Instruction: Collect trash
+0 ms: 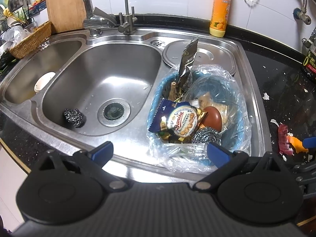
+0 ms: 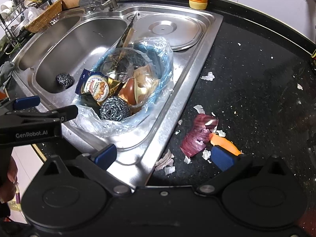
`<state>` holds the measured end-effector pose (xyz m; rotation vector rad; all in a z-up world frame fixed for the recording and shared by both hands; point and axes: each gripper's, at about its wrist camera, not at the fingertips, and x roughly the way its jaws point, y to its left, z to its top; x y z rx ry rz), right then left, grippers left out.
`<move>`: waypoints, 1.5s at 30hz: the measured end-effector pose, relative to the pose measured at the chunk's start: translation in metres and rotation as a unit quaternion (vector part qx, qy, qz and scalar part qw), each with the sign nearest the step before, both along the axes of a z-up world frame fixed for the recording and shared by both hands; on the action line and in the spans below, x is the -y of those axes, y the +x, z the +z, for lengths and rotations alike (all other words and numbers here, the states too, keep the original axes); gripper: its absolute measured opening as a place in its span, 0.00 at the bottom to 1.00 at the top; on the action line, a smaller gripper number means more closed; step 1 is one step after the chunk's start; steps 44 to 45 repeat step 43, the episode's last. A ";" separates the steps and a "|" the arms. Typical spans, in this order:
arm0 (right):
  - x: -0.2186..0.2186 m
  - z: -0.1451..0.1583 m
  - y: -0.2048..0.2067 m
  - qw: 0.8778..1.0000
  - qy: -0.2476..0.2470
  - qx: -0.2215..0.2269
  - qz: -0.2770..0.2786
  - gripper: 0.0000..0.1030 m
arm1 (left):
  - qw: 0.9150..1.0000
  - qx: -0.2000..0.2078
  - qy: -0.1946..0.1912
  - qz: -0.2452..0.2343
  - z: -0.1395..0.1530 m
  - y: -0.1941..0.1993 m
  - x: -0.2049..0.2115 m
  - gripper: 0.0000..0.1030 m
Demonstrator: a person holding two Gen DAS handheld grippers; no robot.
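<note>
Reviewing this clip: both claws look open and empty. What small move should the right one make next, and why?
Probably ease the right claw forward and down to straddle the purple onion skin on the black counter. It is open and empty, the skin lies just ahead between its fingers, and the lined bin sits nearby to its left.

"Danisa" on round label of blue cookie wrapper (image 1: pixel 178 120) in bin. "GenRobot.AI" printed on left gripper (image 2: pixel 37 116) body. Bottle labels unreadable.
</note>
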<state>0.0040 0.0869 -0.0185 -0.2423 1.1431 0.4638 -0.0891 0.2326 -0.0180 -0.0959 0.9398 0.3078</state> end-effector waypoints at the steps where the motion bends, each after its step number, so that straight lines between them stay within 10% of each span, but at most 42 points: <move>1: 0.000 0.000 0.000 1.000 0.000 0.000 0.000 1.00 | 1.000 0.000 0.000 -0.001 0.000 0.000 0.000 1.00; 45: -0.005 -0.002 -0.003 1.000 -0.005 -0.002 0.000 1.00 | 1.000 -0.015 0.020 -0.008 -0.006 -0.003 0.005 1.00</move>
